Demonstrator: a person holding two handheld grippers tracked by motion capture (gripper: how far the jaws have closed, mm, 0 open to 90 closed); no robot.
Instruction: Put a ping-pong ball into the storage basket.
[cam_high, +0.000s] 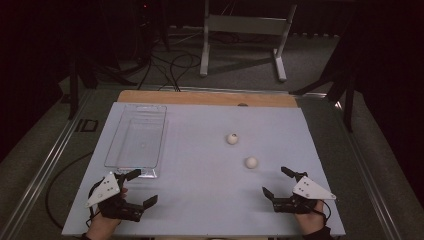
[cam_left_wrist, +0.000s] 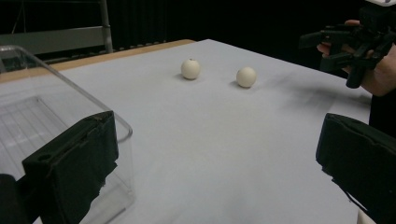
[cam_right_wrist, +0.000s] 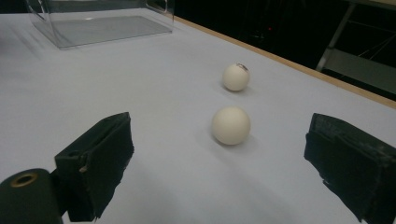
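Two white balls lie on the white table top (cam_high: 200, 210). The marked ball (cam_high: 232, 138) (cam_left_wrist: 190, 69) (cam_right_wrist: 236, 77) is the farther one; the plain ball (cam_high: 251, 162) (cam_left_wrist: 246, 77) (cam_right_wrist: 230, 125) lies nearer. My right gripper (cam_high: 277, 182) (cam_right_wrist: 219, 156) stands open just short of the plain ball, which shows between its jaws. At the front left my left gripper (cam_high: 141, 188) (cam_left_wrist: 219, 140) is open and holds nothing, beside the near end of a clear plastic tray (cam_high: 137, 142) (cam_left_wrist: 46, 116) (cam_right_wrist: 102, 28). The tray is empty.
A wooden strip (cam_high: 200, 97) runs along the table's far edge. Beyond it, a grey metal stand (cam_high: 245, 30) and dark cables (cam_high: 170, 65) are on the floor. The left gripper view also shows the right hand with its gripper (cam_left_wrist: 327, 49) at the upper right.
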